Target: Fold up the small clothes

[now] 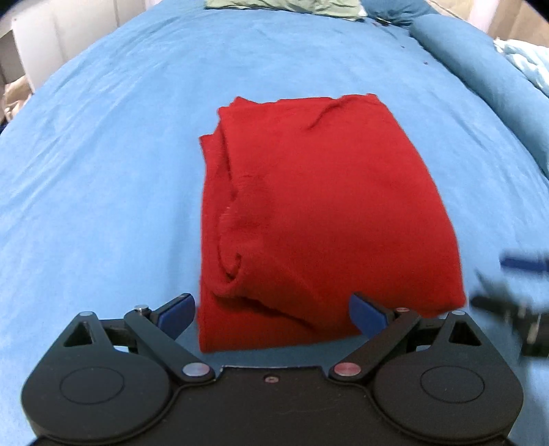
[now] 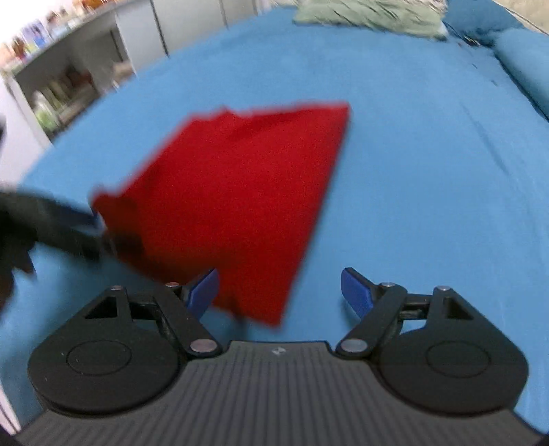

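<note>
My left gripper [image 1: 272, 314] is spread wide with nothing between its blue pads [image 1: 176, 314], and it hovers over the near edge of the red garment [image 1: 319, 206]. The garment lies folded into a rough rectangle on the blue bedcover [image 1: 103, 171], directly ahead of this gripper, with layered edges and a rolled tuck showing along its left side. The near right corner sits just beyond my right pad.

My right gripper [image 2: 279, 291] is likewise released, fingers apart and holding nothing. From its camera the red garment [image 2: 233, 192] lies ahead and to the left, its nearest corner reaching down between the pads [image 2: 357, 291], closer to the left one. The view is blurred, so I cannot tell whether the pad touches the cloth. My left gripper [image 2: 68, 230] shows as a dark smear at the garment's left edge.

Far ahead, a crumpled green cloth [image 1: 284, 7] lies at the end of the bed, and a blue pillow [image 1: 480, 68] sits off to the right.
</note>
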A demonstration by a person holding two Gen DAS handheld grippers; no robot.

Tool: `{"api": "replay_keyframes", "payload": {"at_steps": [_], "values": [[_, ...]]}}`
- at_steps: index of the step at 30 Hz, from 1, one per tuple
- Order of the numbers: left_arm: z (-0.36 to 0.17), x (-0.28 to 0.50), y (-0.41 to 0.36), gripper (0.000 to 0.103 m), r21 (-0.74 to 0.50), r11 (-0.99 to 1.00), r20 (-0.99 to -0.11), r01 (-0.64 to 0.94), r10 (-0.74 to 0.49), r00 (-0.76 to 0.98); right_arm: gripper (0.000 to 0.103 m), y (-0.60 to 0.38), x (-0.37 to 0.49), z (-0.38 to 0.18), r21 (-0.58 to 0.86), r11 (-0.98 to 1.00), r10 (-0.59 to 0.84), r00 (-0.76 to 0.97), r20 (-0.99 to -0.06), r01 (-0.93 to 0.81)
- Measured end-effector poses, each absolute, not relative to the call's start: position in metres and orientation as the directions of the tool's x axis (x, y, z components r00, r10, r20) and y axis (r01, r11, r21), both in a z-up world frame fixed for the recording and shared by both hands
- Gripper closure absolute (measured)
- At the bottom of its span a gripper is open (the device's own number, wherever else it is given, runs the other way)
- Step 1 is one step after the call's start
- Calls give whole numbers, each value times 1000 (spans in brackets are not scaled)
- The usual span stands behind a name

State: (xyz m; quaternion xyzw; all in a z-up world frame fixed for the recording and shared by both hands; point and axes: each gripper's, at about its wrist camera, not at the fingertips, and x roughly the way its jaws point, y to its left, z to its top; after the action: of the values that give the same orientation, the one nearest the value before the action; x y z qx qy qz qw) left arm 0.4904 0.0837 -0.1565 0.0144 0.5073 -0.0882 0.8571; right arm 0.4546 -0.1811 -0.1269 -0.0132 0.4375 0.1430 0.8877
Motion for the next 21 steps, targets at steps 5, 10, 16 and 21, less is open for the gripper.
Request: {"api": "replay_keyframes", "payload": {"at_steps": [5, 10, 16, 21], "values": [[-157, 493, 86, 4, -60, 989, -871, 133, -117, 476, 10, -176, 434, -150, 42, 982, 150, 616, -773, -186], [-154, 491, 92, 4, -59, 992, -873, 113, -106, 476, 11, -155, 443, -168, -4, 984, 108, 621, -776, -176], [-148, 486, 99, 4, -62, 995, -868, 83, -95, 488, 12, -158, 447, -173, 23, 992, 102, 674, -731, -125], [-146, 481, 106, 4, -65, 996, -866, 57, -85, 494, 12, -159, 445, -168, 50, 992, 116, 695, -710, -115]]}}
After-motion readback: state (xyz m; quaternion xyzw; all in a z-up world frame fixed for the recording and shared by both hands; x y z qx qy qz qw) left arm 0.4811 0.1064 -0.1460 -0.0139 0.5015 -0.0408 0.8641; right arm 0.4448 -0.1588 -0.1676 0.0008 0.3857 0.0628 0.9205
